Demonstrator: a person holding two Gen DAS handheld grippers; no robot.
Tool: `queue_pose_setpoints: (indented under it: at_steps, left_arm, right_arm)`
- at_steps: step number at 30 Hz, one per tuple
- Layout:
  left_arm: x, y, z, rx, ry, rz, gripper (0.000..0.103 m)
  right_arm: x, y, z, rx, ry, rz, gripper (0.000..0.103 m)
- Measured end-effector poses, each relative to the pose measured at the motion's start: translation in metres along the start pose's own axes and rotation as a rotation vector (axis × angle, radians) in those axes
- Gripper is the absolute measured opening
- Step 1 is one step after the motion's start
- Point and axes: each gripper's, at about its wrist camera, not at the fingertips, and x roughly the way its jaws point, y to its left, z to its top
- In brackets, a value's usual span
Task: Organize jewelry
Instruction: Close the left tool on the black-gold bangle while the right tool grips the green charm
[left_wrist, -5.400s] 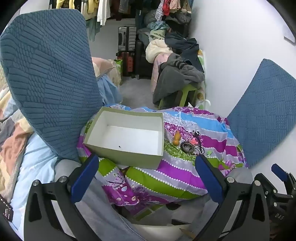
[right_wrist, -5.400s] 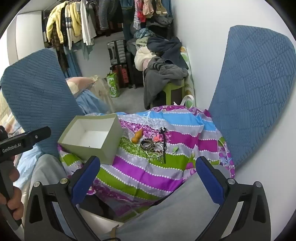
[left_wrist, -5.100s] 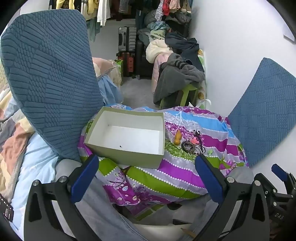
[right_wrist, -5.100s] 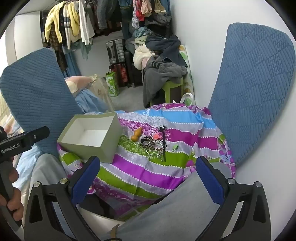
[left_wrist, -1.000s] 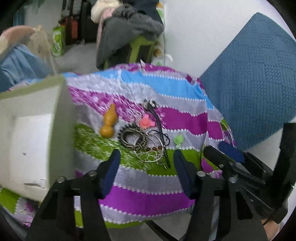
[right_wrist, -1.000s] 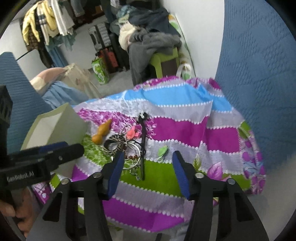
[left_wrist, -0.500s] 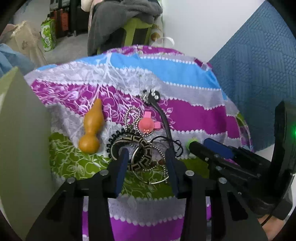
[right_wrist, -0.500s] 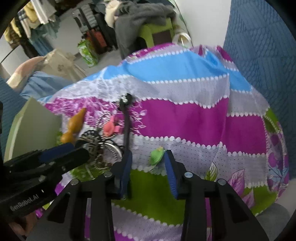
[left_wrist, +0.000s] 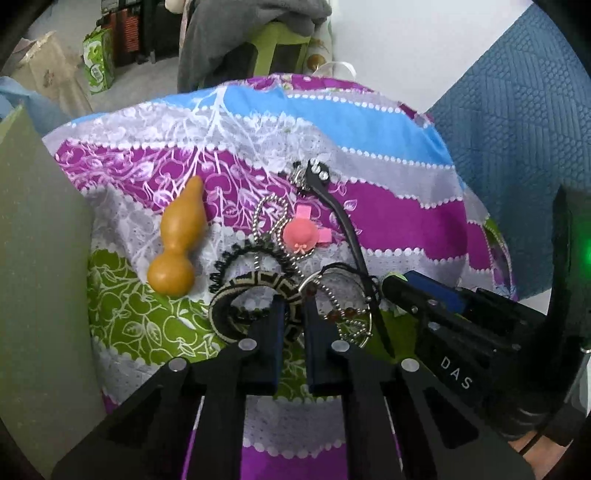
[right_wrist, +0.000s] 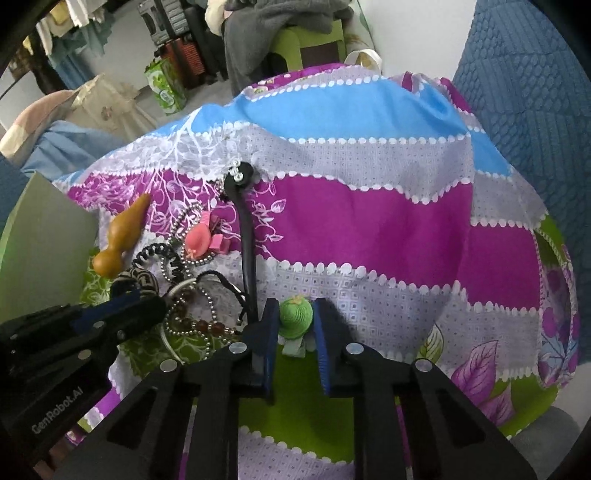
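Observation:
A pile of jewelry lies on a striped cloth (left_wrist: 388, 221). My left gripper (left_wrist: 293, 310) is shut on the rim of a black-and-gold patterned bangle (left_wrist: 255, 282). My right gripper (right_wrist: 294, 319) is shut on a small green crocheted hat clip (right_wrist: 295, 314). Nearby lie an orange gourd charm (left_wrist: 179, 240), a pink hat clip (left_wrist: 301, 232), a black hair stick (left_wrist: 338, 218), a bead chain (left_wrist: 271, 216) and a silver ring (left_wrist: 354, 295). The right gripper shows at the right of the left wrist view (left_wrist: 391, 286).
A pale green box (left_wrist: 40, 277) stands at the left edge of the cloth. Blue quilted cushions (right_wrist: 524, 74) stand to the right. A green stool with grey clothes (right_wrist: 295, 33) and bags lie on the floor beyond.
Both grippers moved forward and down onto the pile and closed. The left one closed on the patterned bangle, the right one on the green hat clip.

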Motion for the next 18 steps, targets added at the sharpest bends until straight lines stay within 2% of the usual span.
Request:
queue_pose_setpoints:
  at_steps: [11,18]
  left_arm:
    - [-0.043,-0.001,0.000,-0.030,-0.081,-0.034,0.008]
    - [-0.070,-0.006,-0.011,-0.025,-0.125,-0.046,0.008]
  right_arm:
    - [-0.042,0.001,-0.010,0.020,-0.073,0.019,0.016]
    - [-0.073,0.013,-0.022,0.003,-0.107,0.014,0.016]
